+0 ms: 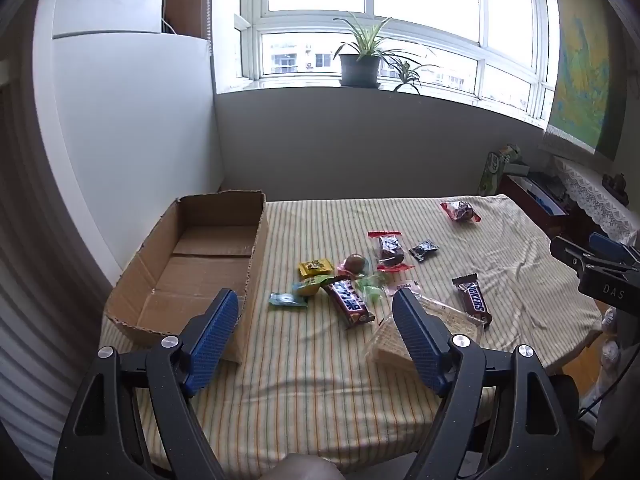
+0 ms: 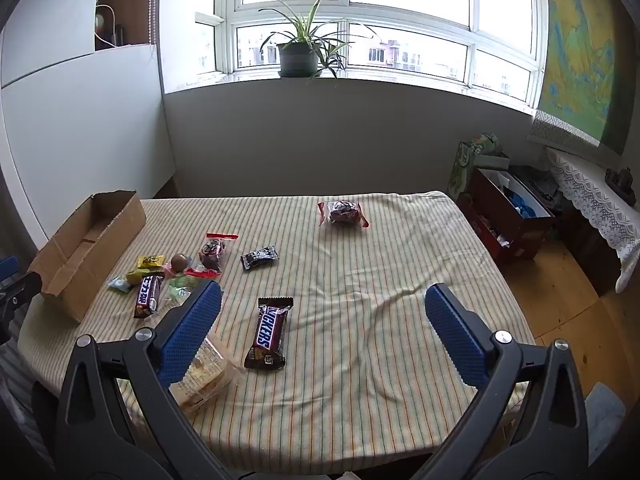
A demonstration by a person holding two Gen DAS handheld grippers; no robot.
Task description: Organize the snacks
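Here, the left gripper (image 1: 316, 312) and the right gripper (image 2: 322, 314) are both hovering with jaws wide, gripping nothing. The Snickers bar (image 2: 267, 332) is lying centre-frame in the right view — its "SNICKERS" lettering readable. The cardboard box (image 1: 192, 264) is sitting at the left in the left view, the other snacks (image 1: 352, 276) scattered beside it on the striped cloth (image 2: 380, 280).

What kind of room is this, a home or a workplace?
Probably a room in a home: a table under a striped cloth, a potted plant on the windowsill, and a lace-covered cabinet beside the wall map.
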